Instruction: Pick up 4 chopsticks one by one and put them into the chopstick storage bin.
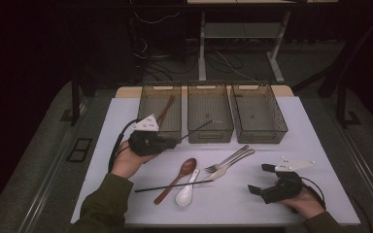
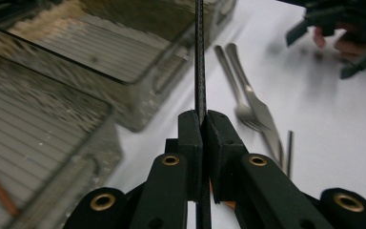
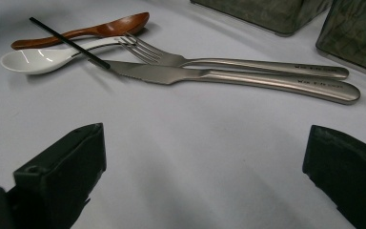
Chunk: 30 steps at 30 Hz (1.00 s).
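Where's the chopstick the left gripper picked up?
High view, left of centre: the chopstick is clamped in the left gripper, its tip over the middle bin.

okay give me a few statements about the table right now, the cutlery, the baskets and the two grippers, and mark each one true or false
1. The left gripper is shut on a black chopstick. True.
2. The right gripper holds the fork. False: its jaws stand open over bare table with nothing between them.
3. Three mesh baskets stand in a row at the far side of the table. True.
4. The wooden spoon lies in the middle basket. False: it lies on the table beside the white spoon.
5. A second black chopstick lies across the two spoons. True.
6. The knife and fork lie far apart. False: they lie side by side.
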### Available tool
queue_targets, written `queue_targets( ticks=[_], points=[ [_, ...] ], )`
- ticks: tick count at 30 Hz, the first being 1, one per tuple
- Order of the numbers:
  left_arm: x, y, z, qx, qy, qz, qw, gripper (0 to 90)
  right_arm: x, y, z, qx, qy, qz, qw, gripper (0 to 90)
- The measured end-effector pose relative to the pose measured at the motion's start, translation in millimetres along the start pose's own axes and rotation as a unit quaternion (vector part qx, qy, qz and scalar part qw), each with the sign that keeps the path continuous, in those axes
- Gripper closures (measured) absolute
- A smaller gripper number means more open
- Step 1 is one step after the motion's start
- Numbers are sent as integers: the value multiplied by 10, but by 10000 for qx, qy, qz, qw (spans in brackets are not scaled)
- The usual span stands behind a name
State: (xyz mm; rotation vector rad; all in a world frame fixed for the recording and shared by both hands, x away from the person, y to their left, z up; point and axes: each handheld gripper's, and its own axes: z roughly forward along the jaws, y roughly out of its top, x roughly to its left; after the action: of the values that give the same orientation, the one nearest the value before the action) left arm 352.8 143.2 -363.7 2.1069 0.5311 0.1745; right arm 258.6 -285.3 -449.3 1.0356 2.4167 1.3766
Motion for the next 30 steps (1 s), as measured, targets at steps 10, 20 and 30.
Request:
queue_targets(
  ticks=[10,20,30],
  points=[
    [340,224,-2,-68,454,-245,9986,840,-5,0,-1,-10,-37,30,10000,5],
    [674,423,-4,-39,1051,-442,9935,840,-9,1,-7,-22,-50,47,10000,5],
    [986,416,76,-48,1647,-794,9831,840,-16,0,-8,-26,-79,69,9999,5]
  ],
)
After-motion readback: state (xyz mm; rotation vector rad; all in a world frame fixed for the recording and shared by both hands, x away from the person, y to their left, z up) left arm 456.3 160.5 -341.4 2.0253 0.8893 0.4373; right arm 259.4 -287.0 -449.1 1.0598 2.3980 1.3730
